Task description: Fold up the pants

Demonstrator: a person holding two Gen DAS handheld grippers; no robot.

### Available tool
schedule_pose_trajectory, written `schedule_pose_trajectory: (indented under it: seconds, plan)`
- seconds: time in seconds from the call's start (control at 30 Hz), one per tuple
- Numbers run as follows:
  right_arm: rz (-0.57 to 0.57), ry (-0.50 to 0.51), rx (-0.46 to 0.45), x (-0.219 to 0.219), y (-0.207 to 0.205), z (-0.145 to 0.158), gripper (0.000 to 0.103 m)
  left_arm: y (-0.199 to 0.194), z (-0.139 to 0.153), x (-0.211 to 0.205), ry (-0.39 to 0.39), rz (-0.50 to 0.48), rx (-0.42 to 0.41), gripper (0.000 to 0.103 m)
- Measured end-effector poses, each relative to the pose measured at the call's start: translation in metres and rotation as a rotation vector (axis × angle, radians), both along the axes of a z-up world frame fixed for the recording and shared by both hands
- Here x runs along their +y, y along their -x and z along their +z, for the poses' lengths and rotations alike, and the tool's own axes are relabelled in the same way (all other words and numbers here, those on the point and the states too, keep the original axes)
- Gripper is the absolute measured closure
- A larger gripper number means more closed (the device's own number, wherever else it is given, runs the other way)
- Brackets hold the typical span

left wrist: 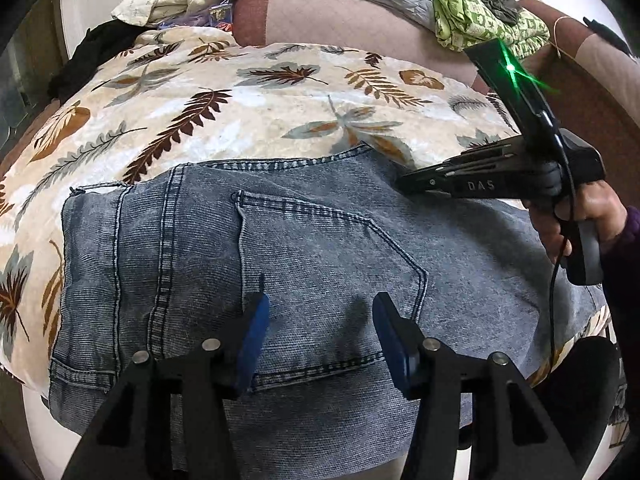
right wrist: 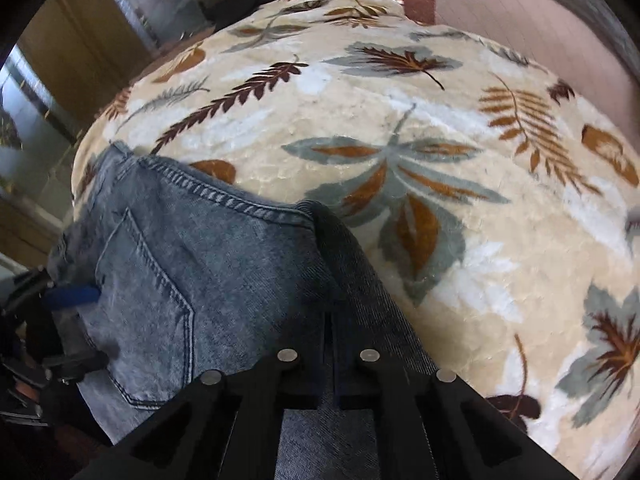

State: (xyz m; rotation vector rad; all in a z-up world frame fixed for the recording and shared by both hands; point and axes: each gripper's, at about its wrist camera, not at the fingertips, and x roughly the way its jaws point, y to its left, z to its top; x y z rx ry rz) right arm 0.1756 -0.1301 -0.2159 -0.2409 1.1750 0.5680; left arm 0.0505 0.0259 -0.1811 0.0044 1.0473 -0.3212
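Denim jeans (left wrist: 304, 264) lie flat on the leaf blanket (left wrist: 248, 104), thick, limp and fairly heavy; seams and waistband look best to pinch. Left gripper (left wrist: 320, 328) hovers apart over the pocket; right gripper (right wrist: 329, 320) is together at the jeans' edge, grip uncertain

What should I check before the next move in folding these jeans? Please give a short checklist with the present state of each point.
1. Jeans lie flat on the leaf blanket, back pocket up: ok.
2. Left tool is open above the pocket, nothing between its blue pads: ok.
3. Right tool is shut at the far edge of the jeans: ok.
4. Right tool really pinches denim: cannot tell, the fingertips blend into the fabric.
5. Blanket beyond the jeans is free for a fold: ok.
6. Rest of the legs is smooth: cannot tell, out of view.
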Motion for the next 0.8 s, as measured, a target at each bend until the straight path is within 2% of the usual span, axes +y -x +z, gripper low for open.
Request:
schedule_pose_trajectory:
  seconds: [0.27, 0.43, 0.5, 0.8]
  plan:
    - [-0.038, -0.015, -0.052, -0.008, -0.001, 0.011, 0.101, 0.001, 0.001, 0.003, -0.002, 0.014, -0.007, 0.048]
    - [-0.058, -0.046, -0.024, -0.012, -0.005, 0.015, 0.1, 0.001, 0.002, 0.002, -0.011, 0.016, -0.006, 0.048]
    - [-0.068, -0.092, 0.006, -0.018, -0.009, 0.016, 0.1, 0.001, 0.002, 0.001, -0.018, 0.013, -0.008, 0.048]
    - [-0.041, -0.069, 0.06, -0.012, -0.009, -0.003, 0.098, 0.001, 0.001, 0.001, -0.023, 0.013, -0.008, 0.048]
